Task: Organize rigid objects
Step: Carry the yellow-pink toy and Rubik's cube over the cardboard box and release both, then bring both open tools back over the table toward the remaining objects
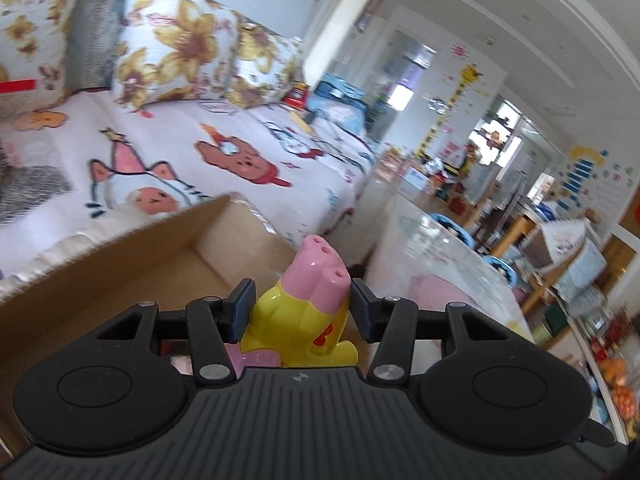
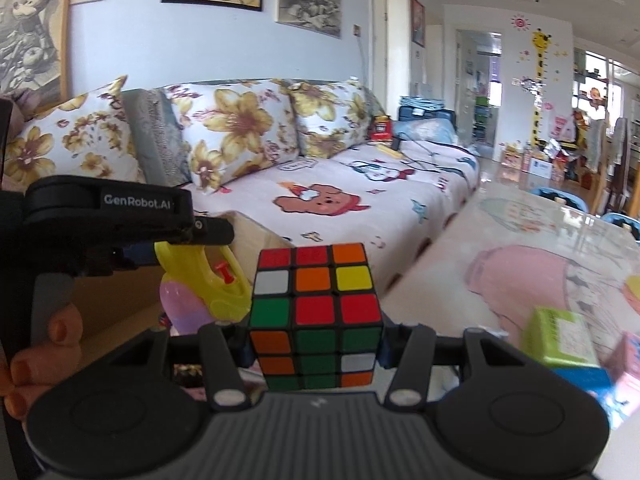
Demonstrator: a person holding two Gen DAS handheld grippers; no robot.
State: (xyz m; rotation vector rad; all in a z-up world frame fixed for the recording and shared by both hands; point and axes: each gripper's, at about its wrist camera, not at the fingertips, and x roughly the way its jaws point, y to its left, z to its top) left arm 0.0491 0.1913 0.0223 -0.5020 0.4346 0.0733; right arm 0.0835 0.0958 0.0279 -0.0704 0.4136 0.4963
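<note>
The left gripper (image 1: 302,306) clamped a pig-shaped water pistol (image 1: 308,300); the right gripper (image 2: 316,344) clamped a Rubik's cube (image 2: 316,312) (both above a cardboard box (image 1: 120,264)). The toys risked colliding.

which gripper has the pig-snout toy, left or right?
The left gripper: its fingers clamp the yellow toy with the pink snout. The right gripper holds the puzzle cube instead.

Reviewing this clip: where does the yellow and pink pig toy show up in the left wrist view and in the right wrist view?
Left wrist view: the pig toy sits bottom centre, clamped in the left tongs, snout pointing away.
Right wrist view: it shows at lower left, beside the puzzle cube.
Shared landmark: the bear print on the sofa cover.
</note>
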